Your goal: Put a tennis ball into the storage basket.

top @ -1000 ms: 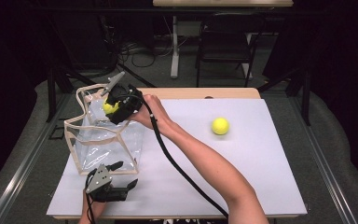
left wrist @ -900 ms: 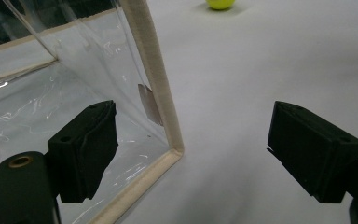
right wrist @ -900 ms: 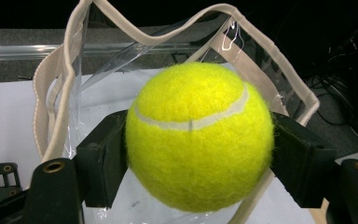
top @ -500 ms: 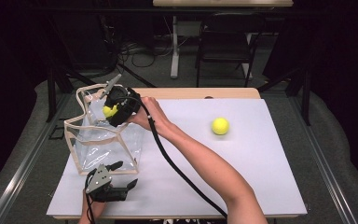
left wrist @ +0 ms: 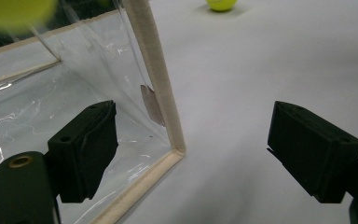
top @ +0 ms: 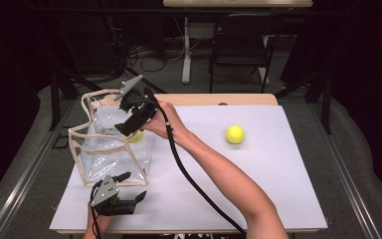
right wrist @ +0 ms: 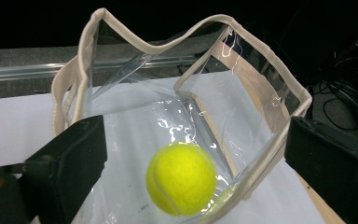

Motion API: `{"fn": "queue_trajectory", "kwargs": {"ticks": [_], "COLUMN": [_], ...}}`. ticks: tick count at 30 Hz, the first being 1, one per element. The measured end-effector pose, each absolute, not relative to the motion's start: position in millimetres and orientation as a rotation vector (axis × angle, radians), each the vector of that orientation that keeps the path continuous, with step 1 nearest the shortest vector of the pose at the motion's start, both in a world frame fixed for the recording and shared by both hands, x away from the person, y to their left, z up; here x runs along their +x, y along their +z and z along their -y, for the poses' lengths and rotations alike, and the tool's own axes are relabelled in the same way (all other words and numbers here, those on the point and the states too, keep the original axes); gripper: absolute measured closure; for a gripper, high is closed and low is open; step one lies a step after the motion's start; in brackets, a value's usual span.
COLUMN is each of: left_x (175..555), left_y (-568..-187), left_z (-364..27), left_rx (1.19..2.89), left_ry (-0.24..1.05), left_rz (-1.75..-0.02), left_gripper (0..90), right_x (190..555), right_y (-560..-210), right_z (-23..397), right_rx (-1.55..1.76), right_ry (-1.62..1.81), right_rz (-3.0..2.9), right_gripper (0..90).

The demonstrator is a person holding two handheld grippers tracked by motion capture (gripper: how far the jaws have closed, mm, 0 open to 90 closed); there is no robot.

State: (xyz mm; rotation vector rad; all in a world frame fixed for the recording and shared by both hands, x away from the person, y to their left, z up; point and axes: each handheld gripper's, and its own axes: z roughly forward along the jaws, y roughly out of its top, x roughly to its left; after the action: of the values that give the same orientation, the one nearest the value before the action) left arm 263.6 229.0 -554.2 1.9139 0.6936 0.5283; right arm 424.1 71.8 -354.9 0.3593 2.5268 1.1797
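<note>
White sheeting covers the desk (top: 278,189); a clear bag (top: 110,149) with beige trim stands at its left; the right gripper (top: 134,117) hovers over the bag's mouth, jaws released, a tennis ball (right wrist: 181,179) inside below them; a second ball (top: 235,134) lies well apart on the sheet; the left gripper (top: 124,201) rests near the bag's front corner, jaws spread, grasping nothing.

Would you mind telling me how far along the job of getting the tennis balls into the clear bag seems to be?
About halfway, it seems. Done: one tennis ball is inside the clear bag, below the open right tool hovering over the bag's mouth. In hand: nothing; the left tool is also open, beside the bag's near corner. Left: the second tennis ball sits on the white mat, away from the bag.
</note>
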Motion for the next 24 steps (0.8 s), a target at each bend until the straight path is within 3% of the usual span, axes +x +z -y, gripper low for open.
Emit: {"fn": "queue_trajectory", "kwargs": {"ticks": [24], "left_x": [264], "left_y": [-554], "left_z": [-228], "left_rx": [1.917], "left_ry": [0.528], "left_rz": [-0.691], "left_gripper": [16.0], "right_x": [415], "right_y": [-363], "right_z": [-10], "right_rx": [0.424], "right_ry": [1.219], "right_rz": [-2.491], "right_gripper": [0.5]}}
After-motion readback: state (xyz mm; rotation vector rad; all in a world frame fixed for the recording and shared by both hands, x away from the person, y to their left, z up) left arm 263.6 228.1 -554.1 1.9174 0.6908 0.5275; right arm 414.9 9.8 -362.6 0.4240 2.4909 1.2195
